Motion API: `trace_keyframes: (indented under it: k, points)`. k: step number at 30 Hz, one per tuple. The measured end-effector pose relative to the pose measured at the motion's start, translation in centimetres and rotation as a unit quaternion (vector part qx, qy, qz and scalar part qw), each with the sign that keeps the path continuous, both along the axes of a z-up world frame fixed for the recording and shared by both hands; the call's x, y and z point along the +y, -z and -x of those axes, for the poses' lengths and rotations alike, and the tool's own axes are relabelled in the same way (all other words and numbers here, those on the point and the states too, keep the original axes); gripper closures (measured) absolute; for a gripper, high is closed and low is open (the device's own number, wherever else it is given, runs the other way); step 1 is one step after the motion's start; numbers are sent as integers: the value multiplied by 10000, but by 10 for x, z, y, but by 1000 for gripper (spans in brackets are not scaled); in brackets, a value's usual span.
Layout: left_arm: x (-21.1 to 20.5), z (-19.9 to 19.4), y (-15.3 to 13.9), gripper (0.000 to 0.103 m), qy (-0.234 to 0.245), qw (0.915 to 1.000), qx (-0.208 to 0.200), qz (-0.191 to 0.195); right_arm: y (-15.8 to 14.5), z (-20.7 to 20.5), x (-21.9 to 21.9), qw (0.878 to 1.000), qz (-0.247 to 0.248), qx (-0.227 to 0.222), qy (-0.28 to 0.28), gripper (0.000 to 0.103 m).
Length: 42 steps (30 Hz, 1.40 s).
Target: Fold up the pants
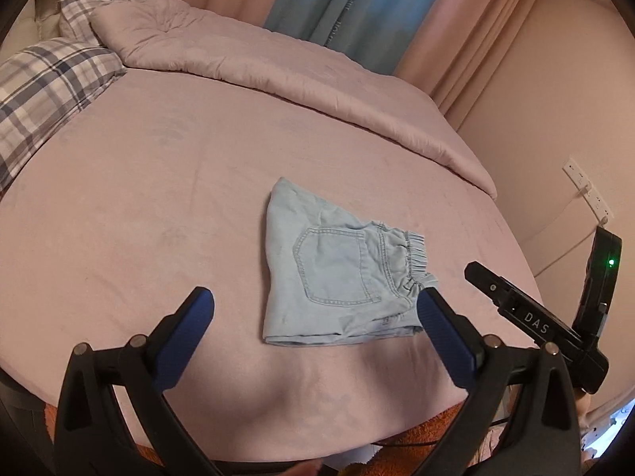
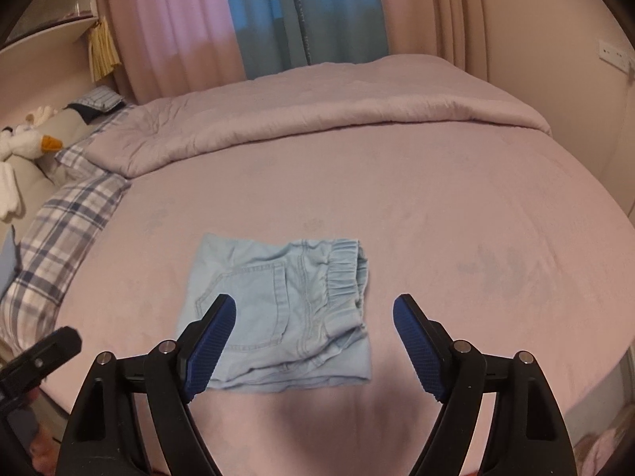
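- The left gripper (image 1: pixel 315 309) is seen nearest the left wrist camera, its blue-padded jaws spread wide with nothing held between them.
- The right gripper (image 2: pixel 314 315) is likewise seen close to its own camera, jaws parted and empty.
- Folded light-blue pants (image 1: pixel 337 273) are laid flat on the pink bed sheet (image 1: pixel 158 198), just beyond both pairs of fingertips, untouched by either.
- A back pocket (image 2: pixel 254 301) and the gathered elastic waistband (image 2: pixel 345 273) are shown on the upper face of the pants.
- A rumpled pink duvet (image 2: pixel 337 103) is spread across the far side of the bed.
- A plaid pillow (image 1: pixel 43 87) is placed at the left edge.
- Pink and blue curtains (image 2: pixel 262 12) are hung behind the bed.
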<state>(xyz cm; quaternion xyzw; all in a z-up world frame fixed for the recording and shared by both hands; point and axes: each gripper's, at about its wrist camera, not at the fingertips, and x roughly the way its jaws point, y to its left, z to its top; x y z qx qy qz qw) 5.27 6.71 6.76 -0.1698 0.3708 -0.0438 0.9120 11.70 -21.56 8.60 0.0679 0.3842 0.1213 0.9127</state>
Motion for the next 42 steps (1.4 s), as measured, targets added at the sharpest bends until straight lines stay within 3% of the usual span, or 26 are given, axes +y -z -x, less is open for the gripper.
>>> trace_keyframes:
  k: [11,42]
  points:
    - [-5,4,3,1,-74,9996,-38,-288,0,9,2,9999,11,-26,106,21]
    - [-27,7,10,1,81,9991,104,-393,5,17,8,9996,52,109,255,21]
